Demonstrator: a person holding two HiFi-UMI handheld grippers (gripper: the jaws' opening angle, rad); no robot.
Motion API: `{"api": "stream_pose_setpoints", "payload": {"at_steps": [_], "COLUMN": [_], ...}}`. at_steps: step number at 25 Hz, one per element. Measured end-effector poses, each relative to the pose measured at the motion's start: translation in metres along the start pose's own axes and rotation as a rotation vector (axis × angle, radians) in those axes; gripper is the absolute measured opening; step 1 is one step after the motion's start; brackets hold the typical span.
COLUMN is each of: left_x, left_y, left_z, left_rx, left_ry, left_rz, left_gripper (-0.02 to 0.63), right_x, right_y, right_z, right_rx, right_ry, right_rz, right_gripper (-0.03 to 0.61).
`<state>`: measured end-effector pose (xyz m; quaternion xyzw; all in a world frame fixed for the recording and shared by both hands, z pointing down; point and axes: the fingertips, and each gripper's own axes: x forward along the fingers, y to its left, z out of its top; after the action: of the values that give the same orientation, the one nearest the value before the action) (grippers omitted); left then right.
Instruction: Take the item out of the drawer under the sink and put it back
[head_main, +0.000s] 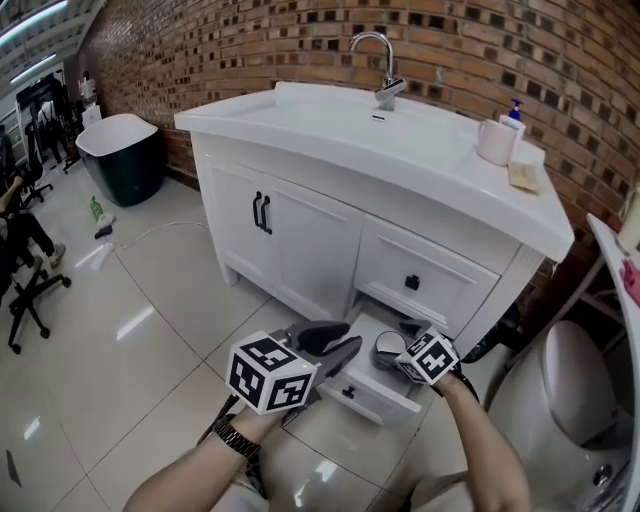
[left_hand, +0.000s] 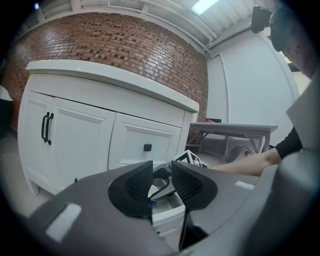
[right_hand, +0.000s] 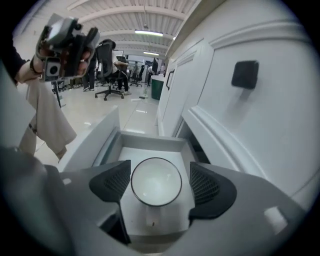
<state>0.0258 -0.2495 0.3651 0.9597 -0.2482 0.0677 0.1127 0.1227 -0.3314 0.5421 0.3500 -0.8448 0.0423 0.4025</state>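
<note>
The cup (right_hand: 156, 182) sits upright on the floor of the open drawer (right_hand: 107, 140), the lowest one in the cabinet (head_main: 300, 240) under the sink. It is white with a dark rim. Seen along the right gripper, its handle points to six o'clock, towards the drawer front.

It looks like glazed ceramic, so I'd judge it stiff, smooth, rather slippery, and liable to chip if knocked against the drawer wall. It shows empty inside, so it should lift lightly. The sound hold is across the round body just below the rim, at nine and three o'clock, clear of the handle.

The right gripper (right_hand: 160, 182) hangs over it, jaws spread wide. One pad is close by the rim at nine o'clock, and the other stands off at three o'clock. Nothing is pinched yet.

The left gripper (left_hand: 161, 185) waits at the drawer's nine o'clock, jaws a narrow gap apart and empty.
</note>
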Motion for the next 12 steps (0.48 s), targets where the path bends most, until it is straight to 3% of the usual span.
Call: {"api": "stream_pose_setpoints", "payload": {"at_steps": [3,7,12], "left_x": [0.001,-0.001,0.001], "left_y": [0.000,-0.008,-0.016], "left_z": [-0.003,0.002,0.009], "left_rx": [-0.015,-0.146,-0.065], "left_ry": [0.004,-0.062,-0.095], "left_rz": [-0.013,-0.082,-0.086], "left_gripper": [0.133,0.134,0.135], "right_x": [-0.035,-0.086,-0.148], "right_y": [0.000,-0.006,-0.001], "right_z": [0.018,0.032,0.055], "right_rx": [0.047,0.120,0.205], "right_ry": [-0.127,-0.262,-0.485], "right_rz": [0.008,-0.052,-0.068], "right_gripper": [0.373,0.304,0.180]}}
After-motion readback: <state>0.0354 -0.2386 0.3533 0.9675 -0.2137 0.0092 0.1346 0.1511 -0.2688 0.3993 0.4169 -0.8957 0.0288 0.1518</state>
